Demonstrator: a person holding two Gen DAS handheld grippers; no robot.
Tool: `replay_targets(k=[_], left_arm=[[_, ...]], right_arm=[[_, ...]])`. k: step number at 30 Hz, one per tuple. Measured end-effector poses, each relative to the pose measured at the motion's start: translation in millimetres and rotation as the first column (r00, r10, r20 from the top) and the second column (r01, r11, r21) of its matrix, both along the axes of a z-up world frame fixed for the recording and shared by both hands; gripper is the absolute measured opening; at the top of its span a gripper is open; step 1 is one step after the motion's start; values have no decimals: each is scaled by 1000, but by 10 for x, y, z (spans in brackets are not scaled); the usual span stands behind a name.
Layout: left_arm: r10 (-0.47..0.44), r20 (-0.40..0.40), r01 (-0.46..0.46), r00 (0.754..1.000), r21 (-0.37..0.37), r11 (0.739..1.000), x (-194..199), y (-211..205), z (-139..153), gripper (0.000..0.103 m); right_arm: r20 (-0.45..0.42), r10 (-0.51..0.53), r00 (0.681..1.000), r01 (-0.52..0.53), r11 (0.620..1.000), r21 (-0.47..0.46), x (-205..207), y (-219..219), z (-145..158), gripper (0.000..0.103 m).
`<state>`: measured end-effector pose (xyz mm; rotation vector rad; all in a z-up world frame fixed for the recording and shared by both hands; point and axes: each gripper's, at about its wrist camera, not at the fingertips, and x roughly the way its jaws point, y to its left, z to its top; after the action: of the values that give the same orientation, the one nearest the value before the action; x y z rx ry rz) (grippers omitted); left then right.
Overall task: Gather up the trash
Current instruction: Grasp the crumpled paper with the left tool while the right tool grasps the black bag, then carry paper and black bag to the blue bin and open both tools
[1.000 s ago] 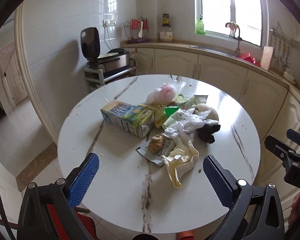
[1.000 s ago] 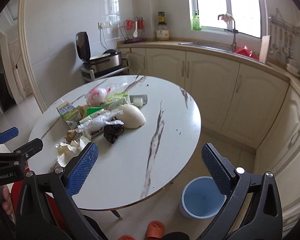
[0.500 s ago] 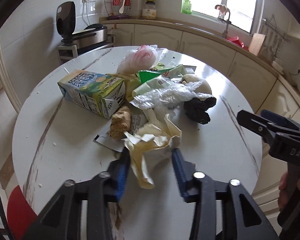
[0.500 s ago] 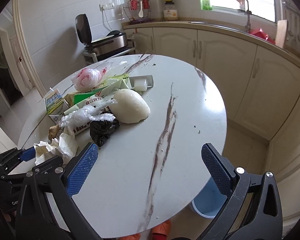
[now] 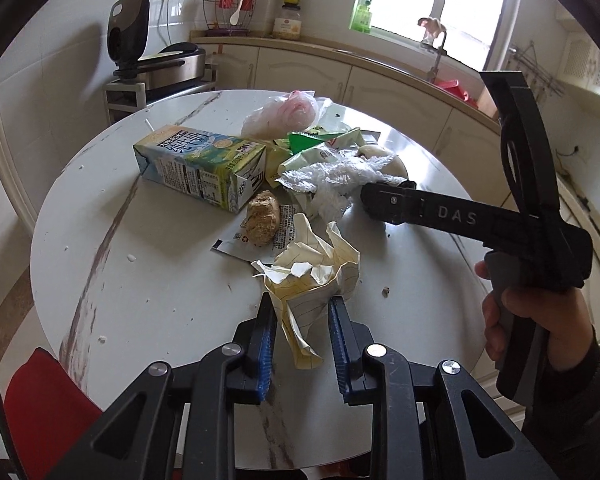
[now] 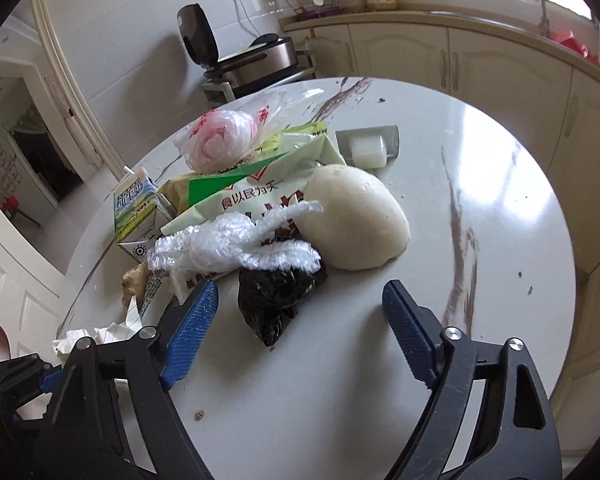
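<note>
Left wrist view: left gripper point(image 5: 302, 336) clamped on the paper wad point(image 5: 314, 280) at the table's point(image 5: 140, 300) near edge, its tail pointing toward us, while right gripper point(image 6: 300, 320), jaws just closing, straddles the black bag point(image 6: 274, 300), milk carton point(image 5: 204, 168) behind.

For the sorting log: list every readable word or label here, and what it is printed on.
"DAS": side of the right gripper.
"食以民为天": green and white snack bag.
"纯牛奶": milk carton; its fine print is too small.
Flat wrapper under the biscuit: print too small.
</note>
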<state>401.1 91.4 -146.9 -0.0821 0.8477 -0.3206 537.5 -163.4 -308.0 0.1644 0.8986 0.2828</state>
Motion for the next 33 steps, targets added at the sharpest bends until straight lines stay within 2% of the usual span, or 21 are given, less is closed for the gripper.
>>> replay_targets(k=[1, 4, 9, 17, 20, 22, 23, 24, 27, 29, 30, 32, 33], left_arm=[[1, 2, -1, 1000, -3, 1000, -2, 15, 2, 22], [-3, 11, 3, 1000, -5, 1000, -118, -163, 43, 22], [-35, 31, 35, 999, -8, 999, -247, -385, 148, 20], [-81, 50, 83, 995, -23, 996, -293, -762, 237, 14], [-85, 50, 87, 995, -26, 996, -277, -858, 274, 10], [-82, 55, 83, 995, -17, 996, -265, -917, 318, 10], [-82, 61, 83, 995, -16, 996, -262, -934, 330, 10], [-83, 63, 84, 995, -14, 996, -252, -949, 336, 10], [-73, 55, 74, 996, -9, 997, -205, -977, 321, 10], [-71, 59, 72, 996, -8, 997, -198, -985, 318, 10], [-72, 59, 73, 996, -8, 997, -194, -995, 319, 10], [-70, 66, 71, 995, -17, 997, -180, -1000, 341, 10], [-78, 65, 79, 995, -15, 997, -166, -1010, 346, 10]], right_arm=[[-17, 16, 1000, -15, 1000, 18, 27, 3, -15, 41], [-3, 42, 999, -42, 999, 3, -30, 16, -12, 36], [5, 28, 1000, -28, 999, 23, -304, -196, 25, 35], [26, -30, 999, 27, 993, 116, -647, -778, 123, 34], [51, -19, 998, 13, 994, 110, -675, -823, 211, 34], [86, 41, 995, -57, 981, 185, -670, -821, 321, 34], [96, 38, 995, -52, 988, 146, -668, -776, 371, 34], [111, 29, 993, -36, 997, 68, -654, -722, 411, 34], [113, 7, 994, -1, 999, -48, -625, -667, 415, 34], [122, -3, 992, 5, 1000, -19, -655, -720, 426, 34], [139, -24, 990, 33, 998, -60, -689, -727, 439, 34], [147, -28, 989, 33, 999, -33, -698, -789, 453, 34], [145, -46, 988, 61, 993, -103, -691, -786, 452, 35]])
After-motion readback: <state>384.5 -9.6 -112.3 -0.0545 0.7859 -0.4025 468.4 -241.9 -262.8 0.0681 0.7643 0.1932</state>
